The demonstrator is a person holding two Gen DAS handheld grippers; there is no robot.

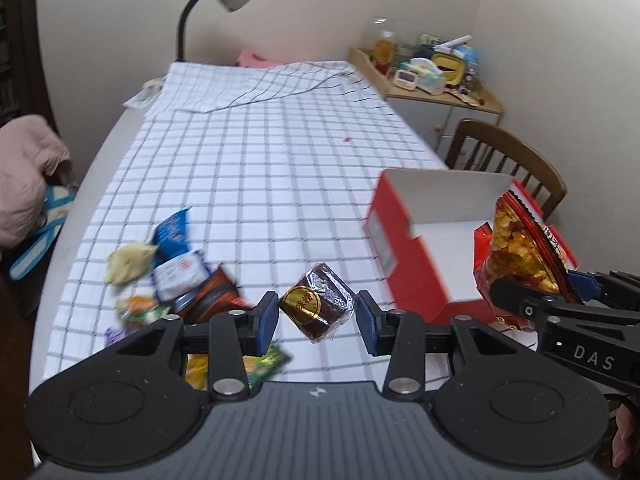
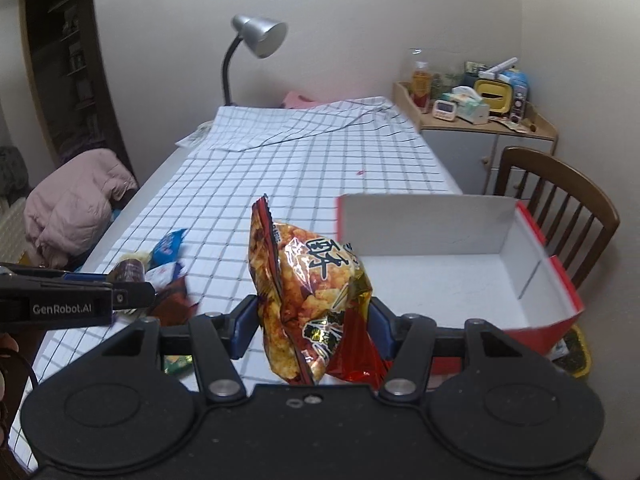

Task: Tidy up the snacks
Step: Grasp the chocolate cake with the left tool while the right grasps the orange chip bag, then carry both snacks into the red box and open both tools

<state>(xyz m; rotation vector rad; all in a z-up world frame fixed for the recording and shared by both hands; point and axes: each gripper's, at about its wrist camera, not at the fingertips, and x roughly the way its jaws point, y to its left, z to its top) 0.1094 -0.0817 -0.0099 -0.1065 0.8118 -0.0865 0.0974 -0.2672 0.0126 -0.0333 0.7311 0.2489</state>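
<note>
The open red box [image 2: 532, 276] lies right of and beyond both grippers, nearer the right gripper [image 2: 310, 322], which grips a red chip bag [image 2: 310, 296] held upright. The left gripper [image 1: 316, 316] clasps a wrapped brown cake [image 1: 316, 302] (label unreadable). The box's near wall is cut off.

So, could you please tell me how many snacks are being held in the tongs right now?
2: a brown wrapped cake in the left tongs, and a red chip bag in the right tongs.

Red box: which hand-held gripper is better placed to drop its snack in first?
Probably the right hand-held gripper: its chip bag hangs beside the open red box; the left hand-held gripper's brown cake is farther away.
</note>
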